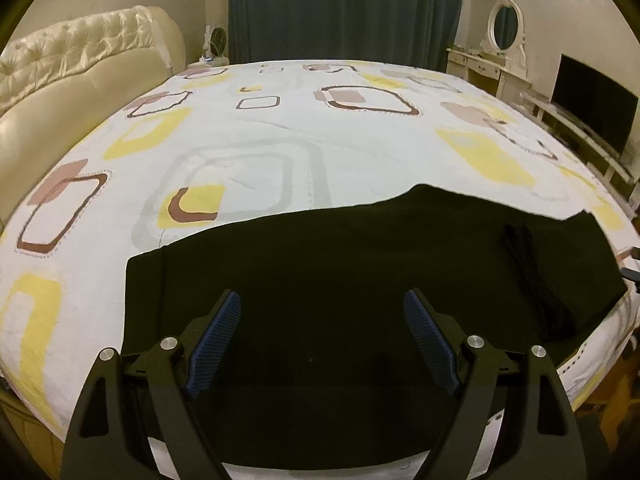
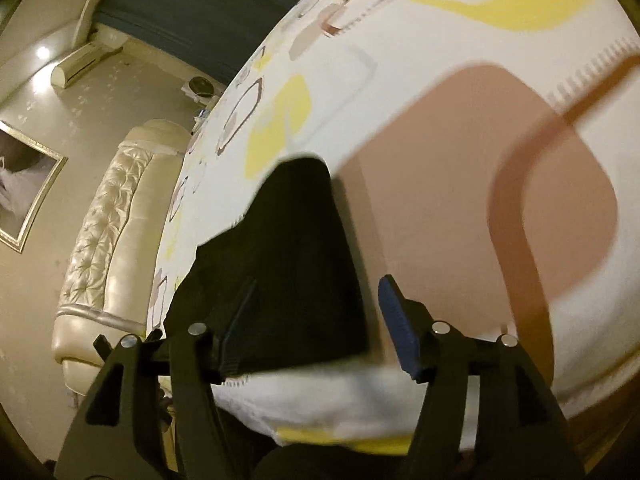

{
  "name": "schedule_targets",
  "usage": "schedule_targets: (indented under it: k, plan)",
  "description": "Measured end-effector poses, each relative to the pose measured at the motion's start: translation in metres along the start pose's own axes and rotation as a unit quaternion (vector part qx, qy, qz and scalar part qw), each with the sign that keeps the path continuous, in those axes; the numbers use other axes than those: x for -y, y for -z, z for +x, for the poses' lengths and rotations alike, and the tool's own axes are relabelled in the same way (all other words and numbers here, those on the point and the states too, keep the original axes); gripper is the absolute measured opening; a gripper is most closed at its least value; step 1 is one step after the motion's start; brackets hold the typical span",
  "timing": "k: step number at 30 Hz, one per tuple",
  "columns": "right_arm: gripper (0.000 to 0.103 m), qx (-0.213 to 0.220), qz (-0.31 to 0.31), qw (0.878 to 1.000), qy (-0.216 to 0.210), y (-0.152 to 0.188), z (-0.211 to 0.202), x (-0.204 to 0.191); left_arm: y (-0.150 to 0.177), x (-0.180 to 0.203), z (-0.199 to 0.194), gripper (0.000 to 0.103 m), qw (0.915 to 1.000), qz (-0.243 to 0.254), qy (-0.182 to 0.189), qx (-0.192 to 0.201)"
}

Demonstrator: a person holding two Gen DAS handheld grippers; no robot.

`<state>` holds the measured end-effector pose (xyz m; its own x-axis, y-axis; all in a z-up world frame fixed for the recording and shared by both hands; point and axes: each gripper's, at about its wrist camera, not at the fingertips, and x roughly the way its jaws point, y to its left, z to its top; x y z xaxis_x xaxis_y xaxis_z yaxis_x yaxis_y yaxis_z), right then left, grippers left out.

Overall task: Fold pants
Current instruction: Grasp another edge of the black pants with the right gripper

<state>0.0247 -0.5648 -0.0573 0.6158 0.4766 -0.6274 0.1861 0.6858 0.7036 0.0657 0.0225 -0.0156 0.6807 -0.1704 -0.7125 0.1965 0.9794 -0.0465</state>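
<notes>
- Two grippers in play, one per view, both angled down at the bed.
- left gripper: jaws wide, nothing between the blue pads; it hangs over the near edge of the pants, and I can't tell any contact.
- right gripper: jaws apart at a middling gap. The end of the pants lies between them, up against the left finger; the right pad stands clear of the cloth. No pinch visible. This view is motion-blurred.
- One pair of pants, black. In the left view it lies flat across the near part of the bed sheet, long axis running left to right. The left end is a straight cut edge; the right end reaches almost to the bed's right side.
- In the left view the far edge of the pants rises from left to right, with a notch near the right end.
- One black drawstring lies on the right part of the pants, running near to far.
- In the right view the cloth narrows to a tip pointing away from the gripper, over a brown patch of the sheet pattern.
- One bed, its sheet white with yellow, brown and grey rounded squares.
- Far left: one cream tufted headboard.
- Far: dark teal curtains.
- Far right: one white dresser with an oval mirror, and one dark TV screen.
</notes>
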Motion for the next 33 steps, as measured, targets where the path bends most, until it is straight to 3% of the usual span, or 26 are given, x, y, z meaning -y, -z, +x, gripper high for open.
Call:
schedule_targets:
  k: [7,8,10,13,18,21,25,30,33]
  plan:
    - [0.061,-0.032,0.042,0.998,-0.044,-0.05,0.068,0.007,-0.003,-0.008,-0.003,0.083,0.9997,-0.025,0.006,0.004]
    - [0.055,-0.037,0.045,0.997,-0.046,-0.054,0.074,0.009,-0.003,-0.008,-0.003,0.083,0.9997,-0.022,0.004,0.005]
    - [0.029,-0.046,0.041,0.997,-0.04,-0.059,0.087,0.01,-0.003,-0.009,-0.002,0.083,0.9997,-0.022,0.003,0.005]
    - [0.022,-0.045,0.033,0.998,-0.017,-0.058,0.092,0.015,-0.002,-0.011,0.001,0.083,0.9996,-0.028,0.004,-0.001]
    - [0.026,-0.044,0.029,0.999,-0.013,-0.056,0.086,0.012,0.002,-0.011,0.006,0.083,0.9997,-0.024,0.0,-0.01]
    - [0.035,-0.007,0.02,1.0,0.002,-0.054,0.062,0.001,0.004,-0.01,0.006,0.083,0.9998,-0.016,-0.005,-0.009]
    - [0.035,0.034,0.011,0.999,-0.04,-0.032,0.026,-0.021,0.001,-0.011,0.003,0.083,0.9998,-0.018,-0.002,-0.004]
    - [0.042,0.001,0.019,0.993,-0.114,0.01,0.024,-0.033,-0.001,-0.016,0.002,0.083,0.9994,-0.032,0.008,-0.003]
    - [0.043,-0.021,0.005,0.997,-0.073,0.028,0.038,-0.031,-0.001,-0.015,0.002,0.083,0.9996,-0.027,0.004,-0.002]
